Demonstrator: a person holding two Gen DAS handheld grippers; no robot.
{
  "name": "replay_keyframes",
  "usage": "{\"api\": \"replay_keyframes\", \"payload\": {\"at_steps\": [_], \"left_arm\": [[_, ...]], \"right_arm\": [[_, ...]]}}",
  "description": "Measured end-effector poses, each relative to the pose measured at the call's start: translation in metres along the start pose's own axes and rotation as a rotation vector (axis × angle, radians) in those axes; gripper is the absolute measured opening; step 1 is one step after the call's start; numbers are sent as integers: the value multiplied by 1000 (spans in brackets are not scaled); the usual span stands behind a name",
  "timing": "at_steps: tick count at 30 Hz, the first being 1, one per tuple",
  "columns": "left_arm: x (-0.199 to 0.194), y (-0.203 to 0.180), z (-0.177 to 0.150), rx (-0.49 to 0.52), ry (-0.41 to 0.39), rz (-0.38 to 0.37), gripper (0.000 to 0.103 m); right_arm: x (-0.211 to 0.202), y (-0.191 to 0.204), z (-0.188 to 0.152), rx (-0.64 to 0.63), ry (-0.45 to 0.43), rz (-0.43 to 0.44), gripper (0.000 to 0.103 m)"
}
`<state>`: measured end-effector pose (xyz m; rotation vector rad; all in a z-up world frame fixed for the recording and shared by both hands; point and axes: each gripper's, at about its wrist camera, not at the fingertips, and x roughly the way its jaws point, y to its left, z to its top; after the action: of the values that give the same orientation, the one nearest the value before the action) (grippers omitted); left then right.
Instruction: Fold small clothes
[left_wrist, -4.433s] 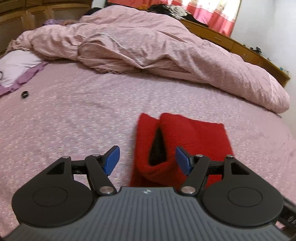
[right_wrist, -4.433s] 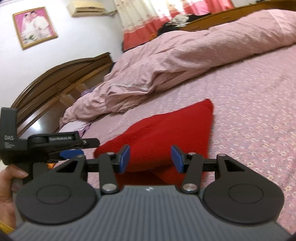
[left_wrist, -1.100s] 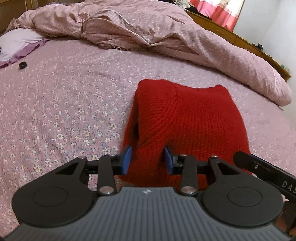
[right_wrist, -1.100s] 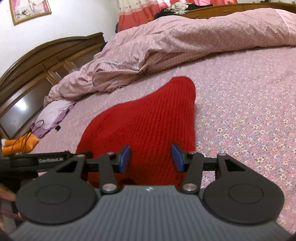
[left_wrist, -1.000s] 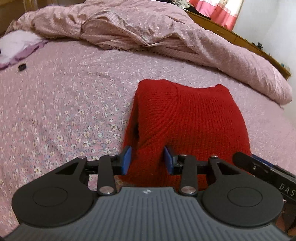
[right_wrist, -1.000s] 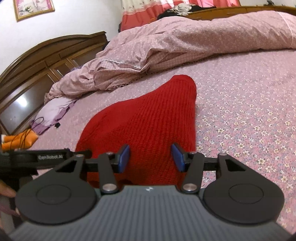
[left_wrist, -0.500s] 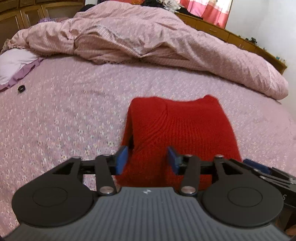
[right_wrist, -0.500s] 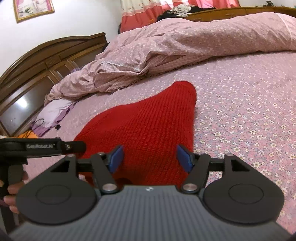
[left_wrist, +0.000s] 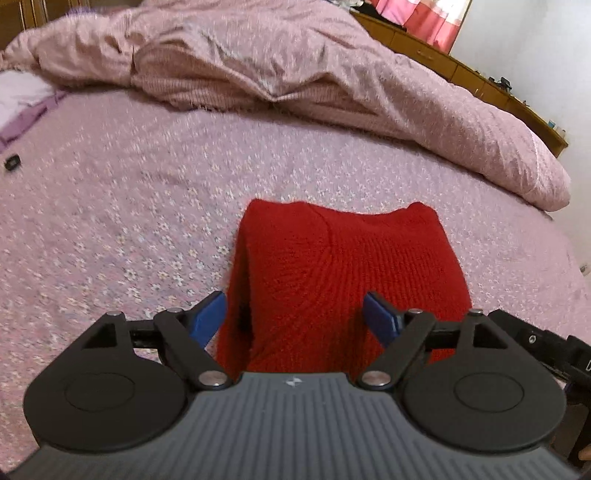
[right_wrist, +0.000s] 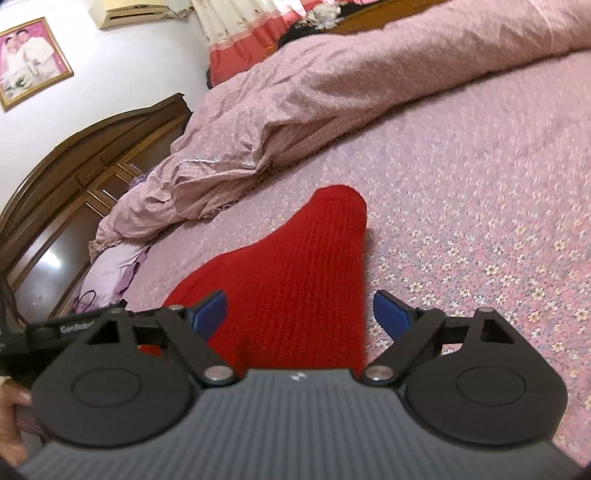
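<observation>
Now the left gripper and right gripper, jaws just opened wide and clear of the cloth, straddle the near edge of the folded red knit garment, released flat on the floral bedsheet, apparently to let the fold settle.

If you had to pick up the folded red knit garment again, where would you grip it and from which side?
Probably at the near folded edge of the red knit garment, coming in low from the person's side. The layers stack thickest there, and the left gripper and right gripper, jaws just opened and clear of the cloth, already straddle that edge. The far end lies flat on the bedsheet.
</observation>
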<state>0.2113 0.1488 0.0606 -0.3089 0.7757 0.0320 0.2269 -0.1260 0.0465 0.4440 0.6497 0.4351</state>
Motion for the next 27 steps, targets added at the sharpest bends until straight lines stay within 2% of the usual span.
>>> {"api": "replay_keyframes", "payload": {"at_steps": [7,9,10,12,15,27], "left_arm": [[30,13,-2,-48,50,-28,91],[36,18,-4,-64,58,-48,93],[38,19,-5,-69,60,-55,93],[41,23,-5,-75,63,-66,95],[45,26,-7,-88,59,-85,96],[56,34,-6,-129,62,-133,98]], "right_arm": [[37,-13,-5,46,105,50,88],[44,-14,-10,56,123,66,93],[49,-13,-11,45,137,60,99],[57,-15,-14,42,174,60,99],[66,-26,-16,125,217,113,99],[81,-22,-10,113,246,140,100]]}}
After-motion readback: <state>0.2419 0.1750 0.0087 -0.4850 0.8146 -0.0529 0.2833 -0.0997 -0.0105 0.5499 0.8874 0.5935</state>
